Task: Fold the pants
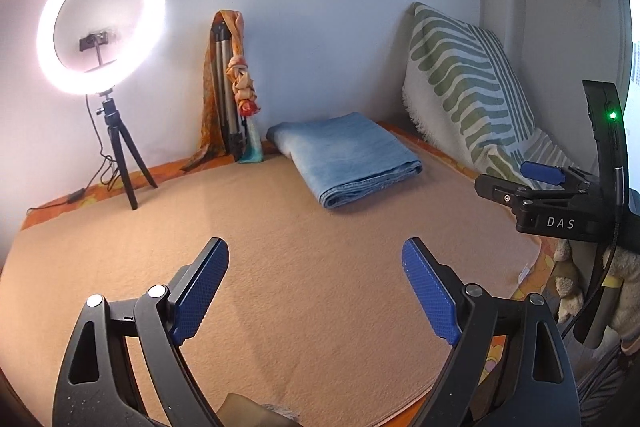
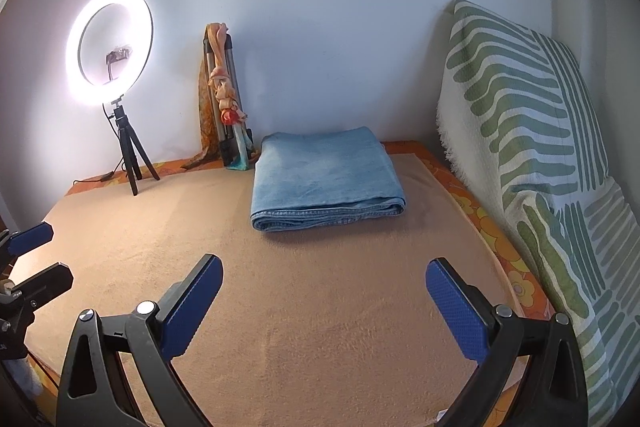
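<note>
Light blue denim pants (image 1: 346, 157) lie folded into a thick rectangle at the far side of a tan blanket (image 1: 280, 267), near the wall. From the right wrist the same folded pants (image 2: 326, 179) sit straight ahead, layered edges toward me. My left gripper (image 1: 316, 259) hovers open over bare blanket, well short of the pants, nothing between its blue pads. My right gripper (image 2: 324, 279) is likewise open and empty, nearer the pants. The right gripper (image 1: 516, 183) shows at the right edge of the left wrist view; the left gripper (image 2: 38, 251) shows at the left edge of the right wrist view.
A lit ring light (image 1: 100, 23) on a small black tripod (image 1: 124, 163) stands at the back left, its cable trailing along the wall. A folded tripod draped with an orange scarf (image 1: 230, 87) leans on the wall. A green-striped cushion (image 2: 532, 155) lines the right side.
</note>
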`<action>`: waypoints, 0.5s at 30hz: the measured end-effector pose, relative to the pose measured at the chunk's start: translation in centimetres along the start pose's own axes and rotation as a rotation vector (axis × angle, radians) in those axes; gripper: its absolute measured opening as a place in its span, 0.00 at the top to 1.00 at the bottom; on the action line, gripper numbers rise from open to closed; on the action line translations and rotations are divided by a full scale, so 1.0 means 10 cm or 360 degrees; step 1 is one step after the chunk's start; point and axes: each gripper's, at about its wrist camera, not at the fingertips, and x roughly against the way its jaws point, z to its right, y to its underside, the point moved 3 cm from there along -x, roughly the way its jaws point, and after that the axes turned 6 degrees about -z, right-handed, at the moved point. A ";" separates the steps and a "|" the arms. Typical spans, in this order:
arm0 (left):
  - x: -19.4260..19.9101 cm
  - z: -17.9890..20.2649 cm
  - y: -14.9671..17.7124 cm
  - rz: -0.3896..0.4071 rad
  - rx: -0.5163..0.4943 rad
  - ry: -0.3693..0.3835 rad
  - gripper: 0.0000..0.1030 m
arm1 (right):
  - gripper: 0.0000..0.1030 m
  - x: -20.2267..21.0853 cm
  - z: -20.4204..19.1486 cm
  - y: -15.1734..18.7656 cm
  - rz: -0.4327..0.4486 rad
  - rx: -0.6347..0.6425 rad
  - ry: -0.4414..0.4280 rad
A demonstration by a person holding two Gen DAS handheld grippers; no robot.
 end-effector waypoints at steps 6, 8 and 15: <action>0.01 0.03 0.01 0.0001 -0.0017 0.0008 0.14 | 0.00 -0.01 0.02 0.01 0.0011 -0.0003 0.0012; 0.01 0.05 0.01 0.0004 -0.0029 0.0002 0.14 | 0.00 -0.01 0.02 0.02 0.0010 -0.0008 0.0014; 0.05 0.08 0.01 0.0020 -0.0051 -0.0012 0.14 | 0.00 0.02 0.00 0.03 0.0014 -0.0002 0.0015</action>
